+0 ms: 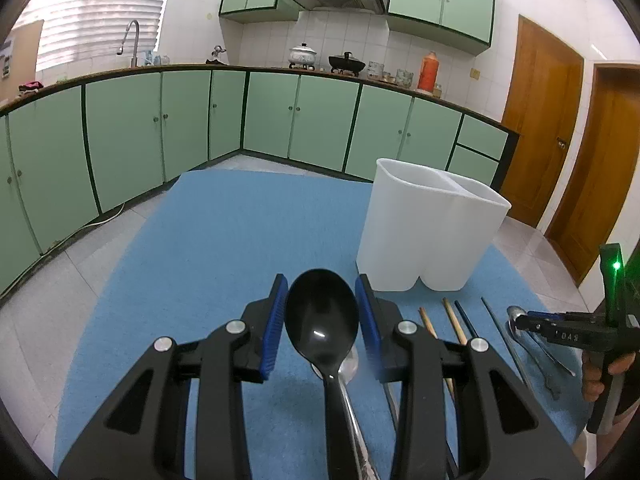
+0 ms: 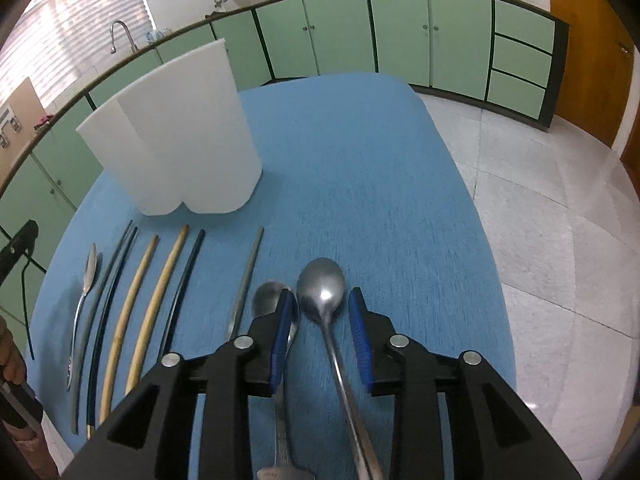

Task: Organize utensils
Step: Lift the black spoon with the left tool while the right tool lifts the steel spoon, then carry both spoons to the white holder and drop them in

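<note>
Green-cabinet kitchen behind, pale tiled floor below, blue cloth-covered table (image 2: 360,152) in front.

On the left wrist view: black plastic spoon (image 1: 321,320) between the blue-padded fingers of the left gripper (image 1: 321,312), bowl out ahead at 12 o'clock, handle running back toward 6 o'clock along the gripper's own line. Pads apart, just beside the bowl's flanks, seemingly not pressing; whether the handle is pinched lower down cannot be told. A silver spoon peeking out beneath the black one.

On the right wrist view: long-handled silver metal spoon (image 2: 322,288) likewise between the spread fingers of the right gripper (image 2: 322,336), bowl at 12, handle to 6, lying on the cloth. Smaller silver spoon (image 2: 269,300) partly under the left pad.

Further out: two bamboo chopsticks (image 2: 160,280), dark chopsticks and a slim teaspoon (image 2: 89,276) in a row at 9 to 10 o'clock of the right gripper.

White plastic two-compartment utensil holder (image 1: 432,232) upright at 1 o'clock of the left gripper, at 10 to 11 o'clock of the right. Probably nearer the left.
</note>
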`<state>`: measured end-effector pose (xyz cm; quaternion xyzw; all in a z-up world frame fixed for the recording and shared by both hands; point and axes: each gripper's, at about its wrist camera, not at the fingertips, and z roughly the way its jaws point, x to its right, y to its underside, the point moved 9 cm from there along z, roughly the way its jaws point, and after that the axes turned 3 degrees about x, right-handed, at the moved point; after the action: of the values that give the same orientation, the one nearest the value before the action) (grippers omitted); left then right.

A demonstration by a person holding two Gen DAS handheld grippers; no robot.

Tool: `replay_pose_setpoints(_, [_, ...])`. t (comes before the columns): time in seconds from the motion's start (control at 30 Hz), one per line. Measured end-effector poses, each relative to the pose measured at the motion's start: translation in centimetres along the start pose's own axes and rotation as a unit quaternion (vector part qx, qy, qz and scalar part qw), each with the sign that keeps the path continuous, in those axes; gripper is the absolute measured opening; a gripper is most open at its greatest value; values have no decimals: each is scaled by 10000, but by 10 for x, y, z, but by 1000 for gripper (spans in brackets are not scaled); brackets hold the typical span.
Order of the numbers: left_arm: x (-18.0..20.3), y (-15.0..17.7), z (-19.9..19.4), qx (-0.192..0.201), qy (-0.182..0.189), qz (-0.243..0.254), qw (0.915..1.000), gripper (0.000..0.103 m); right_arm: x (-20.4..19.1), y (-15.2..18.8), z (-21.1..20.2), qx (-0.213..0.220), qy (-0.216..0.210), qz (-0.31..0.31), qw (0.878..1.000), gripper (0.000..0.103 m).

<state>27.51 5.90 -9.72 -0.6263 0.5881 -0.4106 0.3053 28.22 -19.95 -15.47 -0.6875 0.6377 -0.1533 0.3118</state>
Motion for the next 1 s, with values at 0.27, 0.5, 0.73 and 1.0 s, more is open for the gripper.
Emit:
replay_pose_setpoints(0.27, [3,1,4,-20,28,4,10000,34,-8,-4,5,-110,103,-297,9994,30])
replay_pose_setpoints(0.5, [2,1,3,-26,23,-13,10000,34,12,-4,-4,25,198,74,9998,26])
replay_pose_setpoints(0.73, [8,2,4,-35,61,37,10000,34,23,0,-5,-44,291,62,9995,27])
replay_pose_setpoints(1.0, [10,3,2,-30,69,44,10000,34,15,1,-4,-97,625,-326,9975,27])
